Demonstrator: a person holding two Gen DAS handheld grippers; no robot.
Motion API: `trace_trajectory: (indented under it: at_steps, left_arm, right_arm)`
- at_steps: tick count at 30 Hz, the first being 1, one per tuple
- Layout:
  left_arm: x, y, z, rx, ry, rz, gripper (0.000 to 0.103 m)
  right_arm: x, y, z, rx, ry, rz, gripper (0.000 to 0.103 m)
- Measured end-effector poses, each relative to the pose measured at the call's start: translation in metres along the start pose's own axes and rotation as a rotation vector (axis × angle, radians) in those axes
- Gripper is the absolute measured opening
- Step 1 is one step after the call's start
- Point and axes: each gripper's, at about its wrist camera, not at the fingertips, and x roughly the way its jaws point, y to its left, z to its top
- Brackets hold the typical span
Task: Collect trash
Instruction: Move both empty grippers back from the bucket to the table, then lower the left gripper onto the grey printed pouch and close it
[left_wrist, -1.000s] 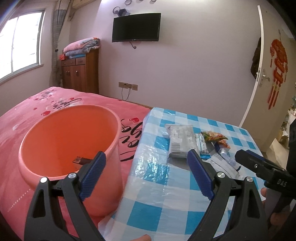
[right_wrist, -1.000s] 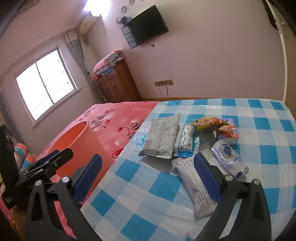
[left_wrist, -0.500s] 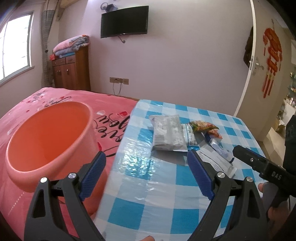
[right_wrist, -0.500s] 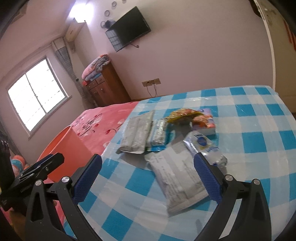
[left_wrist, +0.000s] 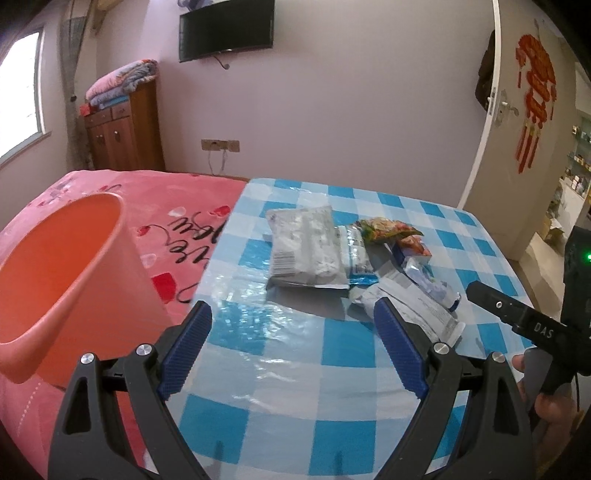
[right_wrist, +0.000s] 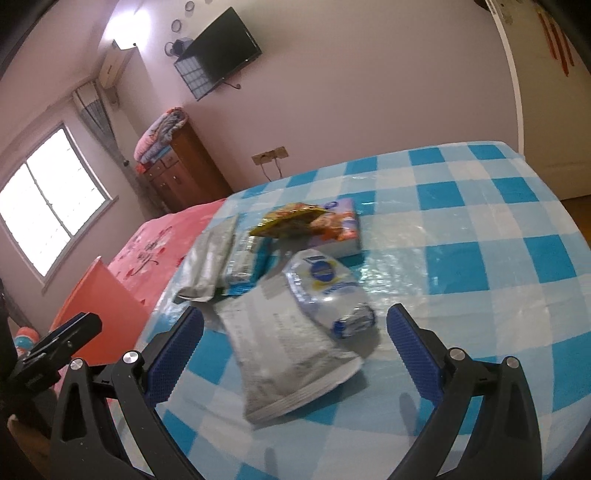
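Left gripper (left_wrist: 291, 349) held wide, nothing gripped, above checked tabletop (left_wrist: 280, 373). Right gripper (right_wrist: 293, 349) held wide, empty, grey packet (right_wrist: 291, 354) framed between jaws, untouched. Wrapper pile (left_wrist: 332, 254) lying mid-tabletop. Orange bin (left_wrist: 55, 280) placed at tabletop's left edge.

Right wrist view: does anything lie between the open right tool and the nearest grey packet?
Nothing. In the right wrist view the right tool stands open over the grey packet, only checked cloth around it.
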Motion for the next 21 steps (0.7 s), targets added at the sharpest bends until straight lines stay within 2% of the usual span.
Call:
trace_trajectory:
  at_steps: [5,16,21]
  left_arm:
    - [0.022,-0.013,0.008,0.037,0.027,-0.027,0.09]
    - [0.089,-0.026,0.036,0.04,0.1,-0.055,0.09]
    - [0.119,-0.023,0.046,0.021,0.137,-0.033,0.09]
  right_arm:
    - [0.009,-0.017,0.001,0.026,0.026,0.014,0.098]
    - [0.029,-0.032,0.007,0.026,0.078,0.059,0.098]
    - [0.034,-0.035,0.011,0.024,0.089,0.083,0.098]
